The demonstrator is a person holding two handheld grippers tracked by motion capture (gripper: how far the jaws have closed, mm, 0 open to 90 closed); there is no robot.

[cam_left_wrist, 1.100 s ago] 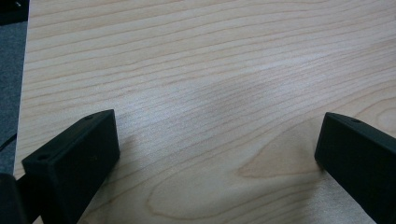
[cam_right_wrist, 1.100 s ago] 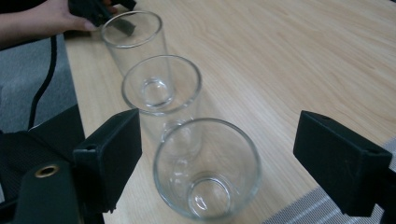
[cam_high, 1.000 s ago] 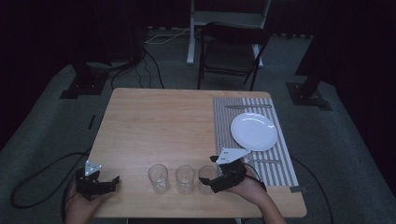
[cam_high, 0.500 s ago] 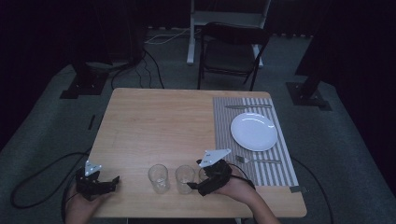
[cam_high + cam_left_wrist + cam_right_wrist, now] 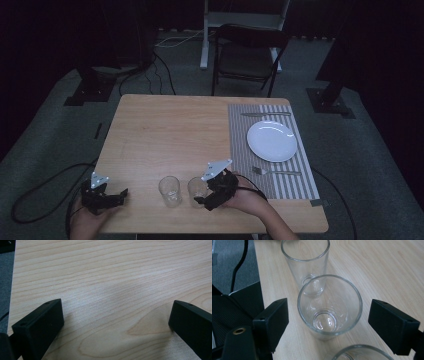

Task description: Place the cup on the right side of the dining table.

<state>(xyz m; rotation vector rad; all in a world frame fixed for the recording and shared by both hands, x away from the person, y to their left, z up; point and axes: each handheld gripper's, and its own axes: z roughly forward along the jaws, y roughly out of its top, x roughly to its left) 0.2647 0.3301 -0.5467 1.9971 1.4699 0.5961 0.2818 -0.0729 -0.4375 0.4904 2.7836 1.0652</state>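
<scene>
Clear drinking glasses stand in a row near the table's front edge. My right gripper (image 5: 202, 198) points left with the middle glass (image 5: 196, 188) (image 5: 329, 311) between its jaws. The jaws have just been closing, but gaps remain on both sides and the pads do not touch it. The left glass (image 5: 170, 190) (image 5: 305, 262) stands just beyond it. A third glass's rim (image 5: 362, 353) shows under the right gripper (image 5: 329, 315). My left gripper (image 5: 118, 195) (image 5: 116, 315) rests open at the front left corner, with bare wood between its jaws.
A striped placemat (image 5: 240, 135) covers the wooden table's (image 5: 165, 130) right side. On it lie a white plate (image 5: 272, 141), a fork (image 5: 277, 171) and a knife (image 5: 265, 114). A folding chair (image 5: 247, 55) stands behind the table.
My right gripper has moved left along the row, from the rightmost glass to the middle one, and now covers the rightmost glass. The left gripper has stayed put.
</scene>
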